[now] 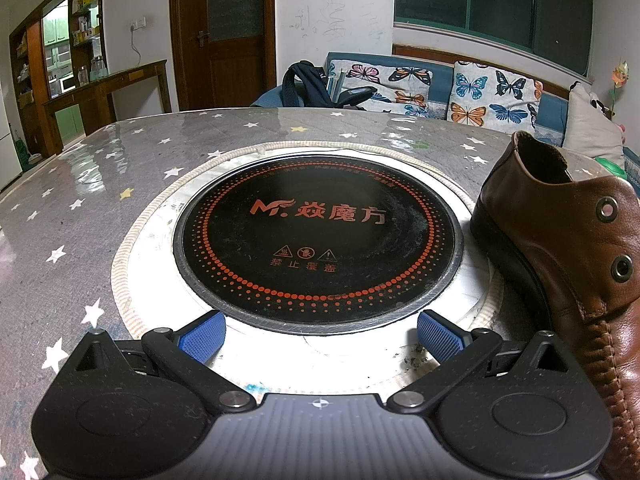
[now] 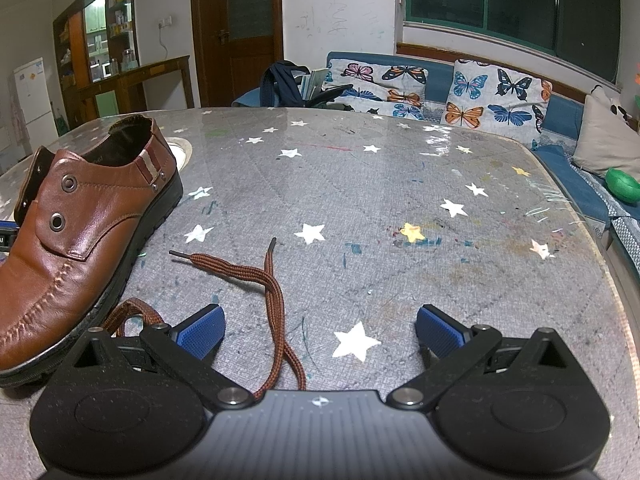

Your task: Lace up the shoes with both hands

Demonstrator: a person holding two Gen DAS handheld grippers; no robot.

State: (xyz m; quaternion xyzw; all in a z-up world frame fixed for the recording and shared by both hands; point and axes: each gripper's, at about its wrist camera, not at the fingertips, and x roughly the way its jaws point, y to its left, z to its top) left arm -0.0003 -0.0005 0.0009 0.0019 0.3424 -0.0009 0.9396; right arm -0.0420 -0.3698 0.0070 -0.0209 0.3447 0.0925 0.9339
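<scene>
No lacing is being shown as done yet. The brown leather shoe is lying on the star-patterned table with its eyelets bare, and the brown lace is lying loose on the table just beside the shoe's sole, threaded through nothing. Judged from this, the whole task is still being waited on: the lace is to be picked up, its tips are to be passed through the eyelets, and the ends are to be pulled even and tied.

The right gripper is being held low over the table with its blue pads wide apart and nothing between them; the lace is running under it, part of it hidden by the gripper body. The left gripper is likewise being held spread apart and empty, over the round black hob set into the table, with the shoe just to its right.

By count, one shoe is being shown, seen from both sides, and one lace, doubled over and crossing itself, with both dark tips pointing away from the right gripper. Two metal eyelets are being shown on the flap facing the right camera, and two on the flap facing the left camera, four in all. Two grippers are being counted, one per hand.
</scene>
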